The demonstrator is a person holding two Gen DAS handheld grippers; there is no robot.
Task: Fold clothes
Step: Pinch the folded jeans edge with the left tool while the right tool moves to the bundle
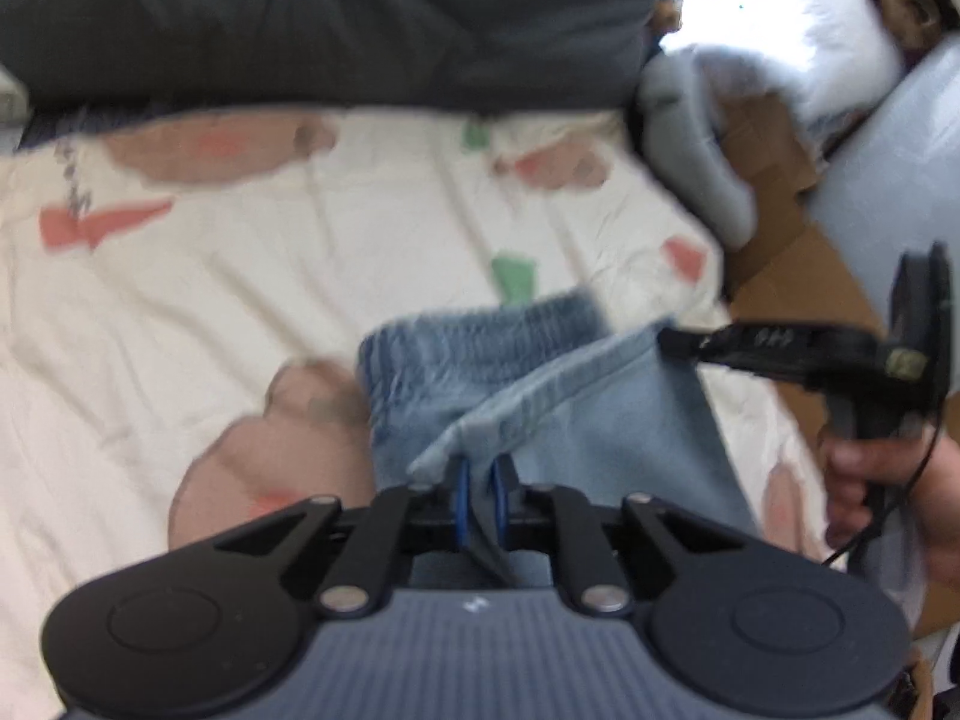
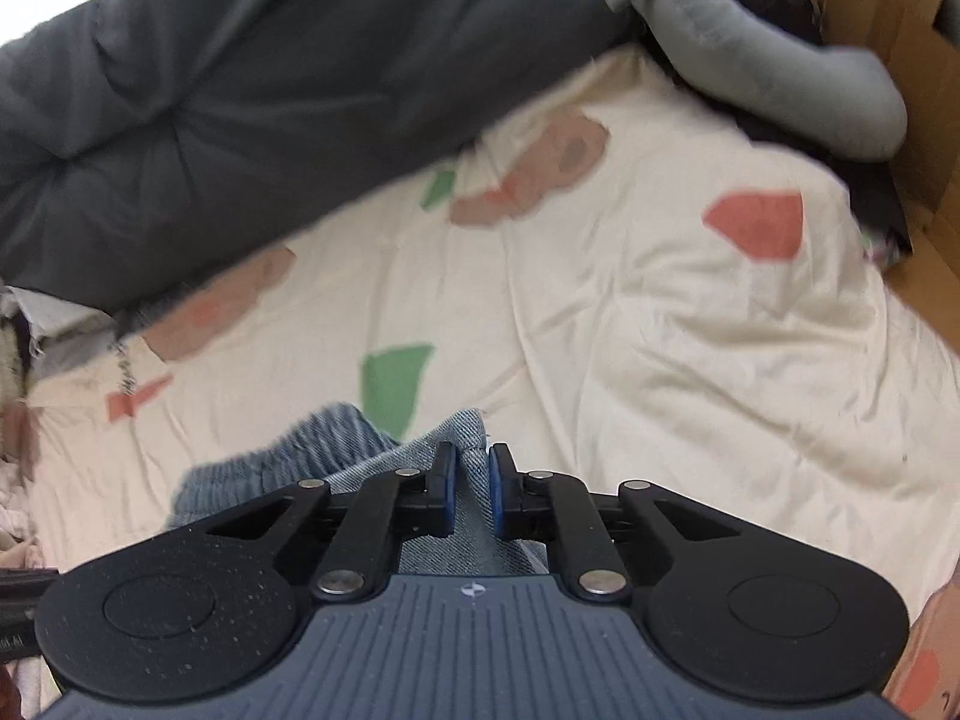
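Both pairs of blue-padded fingers are clamped on a light-blue denim garment [image 1: 576,408]: the left gripper [image 1: 478,480] pinches one hem corner, the right gripper [image 2: 472,468] the other, over the cream patterned bedsheet [image 2: 660,330] near its front edge.

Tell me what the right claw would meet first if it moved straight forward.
Probably the bedsheet: beyond the jeans that the right claw pinches, only sheet lies ahead. Depth is unclear.
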